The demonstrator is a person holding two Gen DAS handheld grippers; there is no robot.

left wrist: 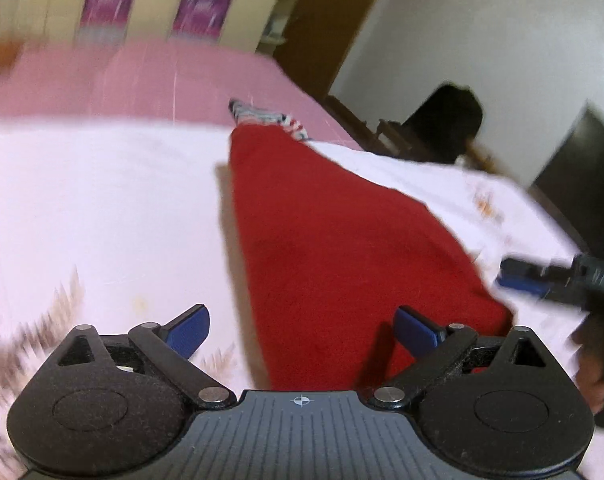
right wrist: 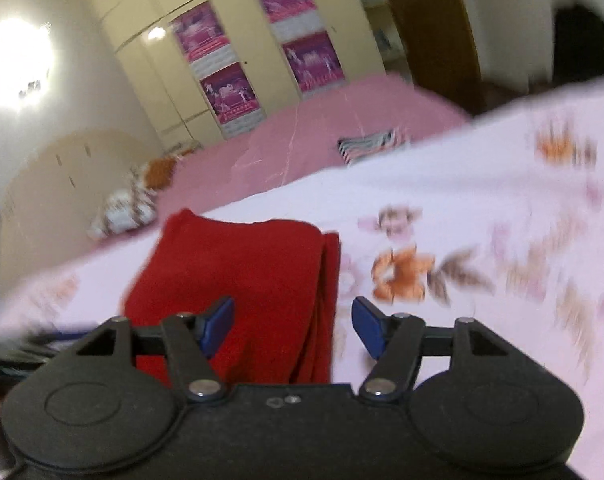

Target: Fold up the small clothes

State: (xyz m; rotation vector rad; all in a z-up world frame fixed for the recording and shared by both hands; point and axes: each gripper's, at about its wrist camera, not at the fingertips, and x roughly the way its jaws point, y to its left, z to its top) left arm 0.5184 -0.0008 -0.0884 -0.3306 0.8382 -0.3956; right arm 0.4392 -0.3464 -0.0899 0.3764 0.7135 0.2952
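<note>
A folded red garment [left wrist: 341,248] lies on a pale sheet with cartoon prints [left wrist: 102,208]. My left gripper [left wrist: 302,334] is open and empty, hovering over the garment's near end. My right gripper shows in the left wrist view [left wrist: 519,278] at the right, just past the garment's right edge. In the right wrist view the red garment [right wrist: 242,272] lies folded in layers below my open, empty right gripper [right wrist: 294,330], whose left finger is over the cloth.
A striped folded garment [left wrist: 266,116] lies on the pink bedspread [left wrist: 162,80] beyond the sheet; it also shows in the right wrist view [right wrist: 369,144]. A patterned pillow [right wrist: 126,208] lies at the far left. Wardrobes [right wrist: 242,60] and a dark chair [left wrist: 445,120] stand beyond the bed.
</note>
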